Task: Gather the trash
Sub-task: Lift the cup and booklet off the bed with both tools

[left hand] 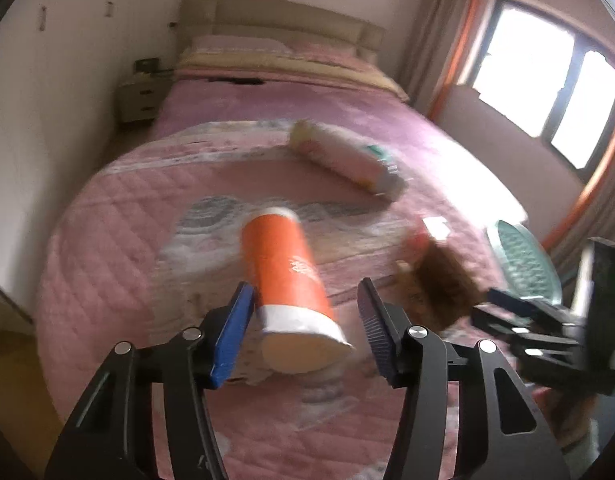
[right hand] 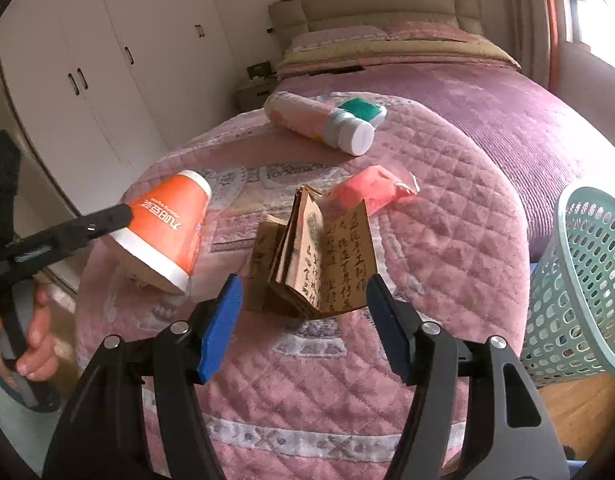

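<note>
The left gripper (left hand: 305,330) has an orange paper cup (left hand: 285,268) lying between its blue pads (left hand: 231,336); the left pad touches the cup's white base band, the right one stands clear, so it reads as spread around the cup, not clamped — the blurred frame leaves a real grip unsettled. From the right wrist view the cup (right hand: 163,232) looks tilted off the quilt (right hand: 427,240), rim pointing away, which suits carrying it toward a bin.

The right gripper (right hand: 303,328) is spread and empty, hovering just above a small old booklet (right hand: 327,260) that stands half open on the bed — probably the next pick. Beyond it lies a pink wrapper (right hand: 371,192), then a pink-and-white bottle (right hand: 319,124) on its side against a green lidded tub (right hand: 363,110). The teal mesh basket (right hand: 579,280) waits beside the bed on the right, near enough for dropping trash in.
</note>
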Action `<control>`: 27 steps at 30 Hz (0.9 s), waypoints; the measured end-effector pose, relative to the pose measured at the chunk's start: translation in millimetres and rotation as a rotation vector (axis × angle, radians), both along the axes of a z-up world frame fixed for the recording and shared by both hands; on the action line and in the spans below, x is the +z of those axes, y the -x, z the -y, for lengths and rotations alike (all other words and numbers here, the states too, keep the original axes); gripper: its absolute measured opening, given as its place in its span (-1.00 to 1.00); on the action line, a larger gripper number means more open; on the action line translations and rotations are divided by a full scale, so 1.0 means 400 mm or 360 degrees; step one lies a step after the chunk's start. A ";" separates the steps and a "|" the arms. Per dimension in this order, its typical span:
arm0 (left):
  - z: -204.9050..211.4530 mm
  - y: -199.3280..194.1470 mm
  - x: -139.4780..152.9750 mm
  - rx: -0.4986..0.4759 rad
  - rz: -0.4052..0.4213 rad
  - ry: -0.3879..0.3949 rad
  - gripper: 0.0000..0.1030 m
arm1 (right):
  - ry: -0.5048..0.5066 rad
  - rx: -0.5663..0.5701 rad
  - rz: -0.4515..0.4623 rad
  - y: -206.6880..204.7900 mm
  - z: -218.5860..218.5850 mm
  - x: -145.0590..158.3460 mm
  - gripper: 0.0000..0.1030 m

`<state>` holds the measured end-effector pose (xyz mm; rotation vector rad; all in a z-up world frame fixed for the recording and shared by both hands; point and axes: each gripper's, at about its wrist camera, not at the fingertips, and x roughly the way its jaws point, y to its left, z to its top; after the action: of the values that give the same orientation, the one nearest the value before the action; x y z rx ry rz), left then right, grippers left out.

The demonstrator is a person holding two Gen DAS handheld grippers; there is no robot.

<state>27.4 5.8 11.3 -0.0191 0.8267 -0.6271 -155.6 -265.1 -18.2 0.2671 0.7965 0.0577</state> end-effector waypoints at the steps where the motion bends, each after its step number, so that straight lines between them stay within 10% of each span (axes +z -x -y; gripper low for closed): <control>1: -0.001 -0.005 -0.001 -0.0023 -0.0028 0.0032 0.06 | -0.0008 -0.0003 -0.0008 -0.003 0.002 -0.005 0.19; 15: 0.048 -0.045 -0.085 0.0090 -0.0146 -0.0091 -0.17 | -0.0026 -0.0117 -0.0005 -0.006 0.044 -0.013 0.25; 24: 0.028 -0.022 -0.033 0.0088 -0.0061 0.0043 -0.26 | -0.0111 -0.0102 -0.0051 -0.058 0.041 -0.031 0.24; 27: 0.037 -0.016 -0.011 0.0079 -0.0029 0.0036 -0.26 | -0.0127 -0.0071 -0.0086 -0.079 0.028 -0.042 -0.19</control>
<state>33.9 -8.9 6.7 -0.0659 0.8341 -0.5901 -123.9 -276.2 -35.2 0.3628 0.8424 0.0407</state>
